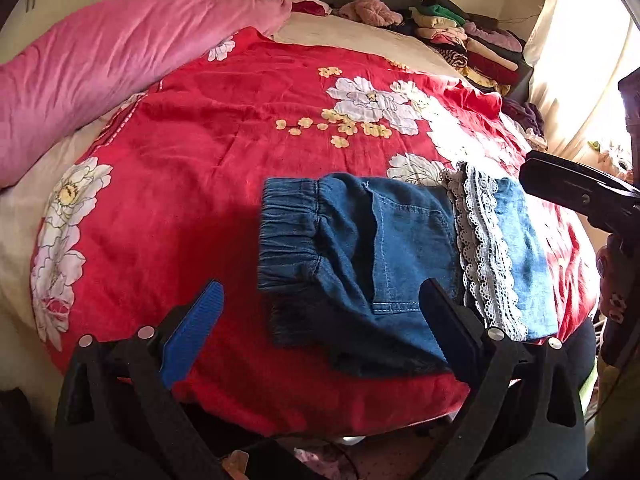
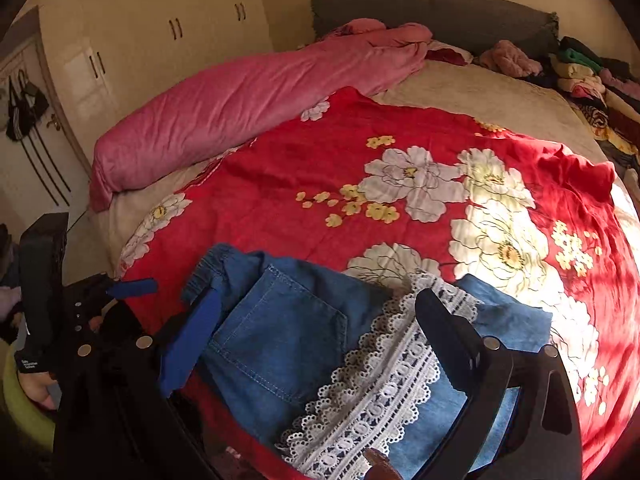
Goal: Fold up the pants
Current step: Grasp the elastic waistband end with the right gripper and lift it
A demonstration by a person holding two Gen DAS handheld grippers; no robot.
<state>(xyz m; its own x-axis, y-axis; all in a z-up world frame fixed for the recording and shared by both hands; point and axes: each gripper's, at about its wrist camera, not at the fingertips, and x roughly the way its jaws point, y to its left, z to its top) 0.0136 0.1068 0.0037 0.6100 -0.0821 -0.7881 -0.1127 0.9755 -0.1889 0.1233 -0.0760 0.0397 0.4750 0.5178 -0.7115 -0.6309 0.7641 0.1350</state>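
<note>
Folded blue denim pants (image 1: 360,240) lie on the red floral bedspread (image 1: 220,140) near the bed's front edge. Their elastic waistband points left, and a back pocket and a white lace hem (image 1: 480,248) show on top. My left gripper (image 1: 320,300) is open above the pants' near left part, with its black finger over the denim. My right gripper (image 2: 320,304) is open wide above the pants (image 2: 280,340), and the lace (image 2: 380,392) runs between its fingers without being pinched. The blue pad (image 2: 132,286) of the left gripper shows at the left edge of the right wrist view.
A rolled pink duvet (image 1: 120,64) lies along the bed's left side. Stacked folded clothes (image 1: 460,36) fill the far right corner below a grey headboard (image 2: 440,16). A cream wardrobe (image 2: 160,40) stands at the left. A bright curtain (image 1: 580,60) hangs at the right.
</note>
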